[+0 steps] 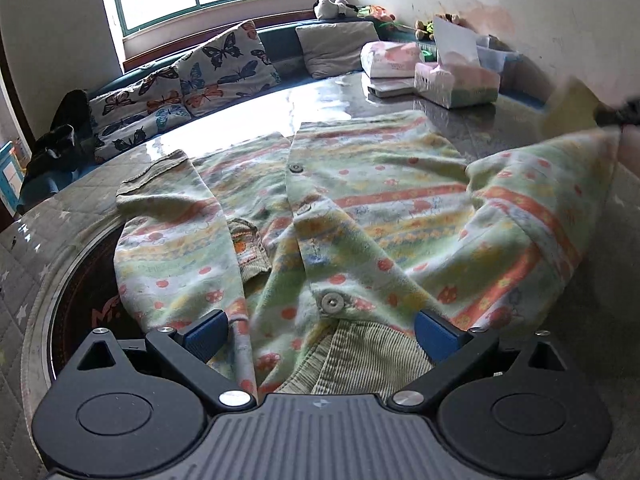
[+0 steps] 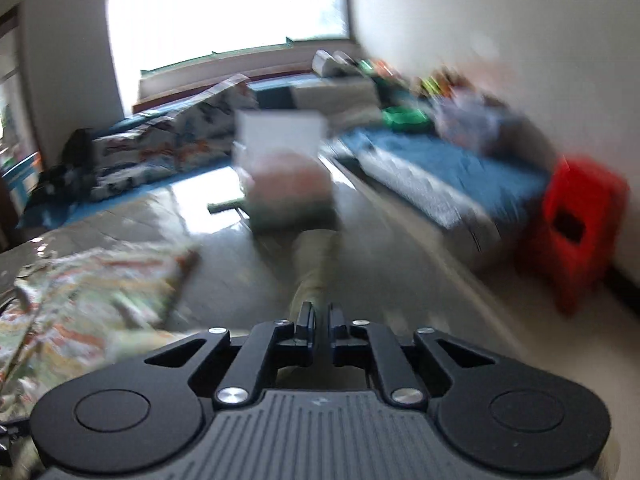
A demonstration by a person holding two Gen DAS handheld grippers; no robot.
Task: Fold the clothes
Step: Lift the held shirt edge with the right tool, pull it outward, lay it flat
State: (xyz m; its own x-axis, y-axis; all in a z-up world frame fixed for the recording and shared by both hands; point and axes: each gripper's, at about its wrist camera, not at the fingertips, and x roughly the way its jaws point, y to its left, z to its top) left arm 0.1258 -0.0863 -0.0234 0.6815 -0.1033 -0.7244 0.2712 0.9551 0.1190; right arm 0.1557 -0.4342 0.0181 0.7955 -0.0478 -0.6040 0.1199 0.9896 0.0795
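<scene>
The right gripper (image 2: pixel 319 316), jaws clenched on the jacket's (image 1: pixel 360 200) sleeve (image 1: pixel 532 200), could drag it askew. At 6 o'clock, the left gripper (image 1: pixel 320 330), jaws released, pins nothing.

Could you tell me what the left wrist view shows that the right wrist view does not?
Only the left wrist view shows the open left gripper over the collar of the striped cardigan, its snap buttons, and the right sleeve lifted at the frame's edge. Only the right wrist view, heavily blurred, shows the right gripper shut on that sleeve's cuff, plus a red stool. Both share the cardigan, the glossy table, the tissue pack and the window.
</scene>
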